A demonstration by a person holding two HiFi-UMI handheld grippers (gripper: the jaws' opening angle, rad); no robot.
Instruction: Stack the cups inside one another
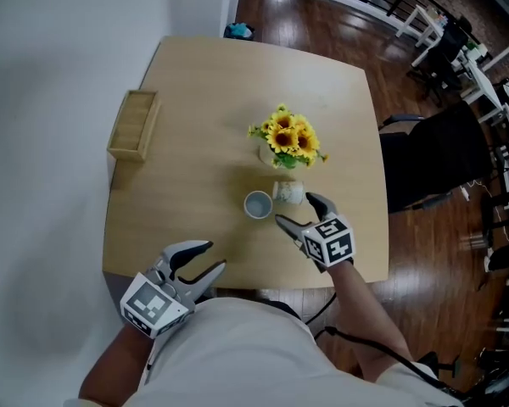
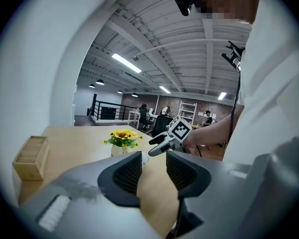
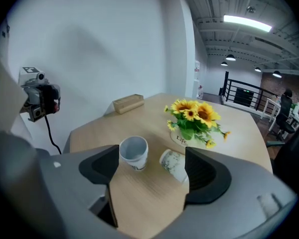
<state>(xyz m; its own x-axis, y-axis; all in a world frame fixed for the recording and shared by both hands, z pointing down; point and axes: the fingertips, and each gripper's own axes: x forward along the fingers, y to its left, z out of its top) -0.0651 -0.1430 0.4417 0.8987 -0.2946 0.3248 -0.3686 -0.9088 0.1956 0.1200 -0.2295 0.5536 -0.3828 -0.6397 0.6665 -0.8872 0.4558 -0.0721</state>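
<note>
Two white paper cups sit on the wooden table (image 1: pixel 195 142) in front of a sunflower vase. One cup (image 1: pixel 257 203) (image 3: pixel 133 152) stands upright with its mouth up. The other cup (image 1: pixel 288 192) (image 3: pixel 173 164) lies on its side just right of it. My right gripper (image 1: pixel 295 209) (image 3: pixel 149 173) is open just in front of both cups, its jaws wide apart with nothing between them, touching neither. My left gripper (image 1: pixel 214 255) (image 2: pixel 154 168) is open and empty at the table's near edge, well left of the cups.
The vase of sunflowers (image 1: pixel 288 141) (image 3: pixel 194 116) stands directly behind the cups. A wooden box (image 1: pixel 134 125) (image 3: pixel 128 103) lies at the table's left edge. A black chair (image 1: pixel 433 155) stands right of the table. A white wall runs along the left.
</note>
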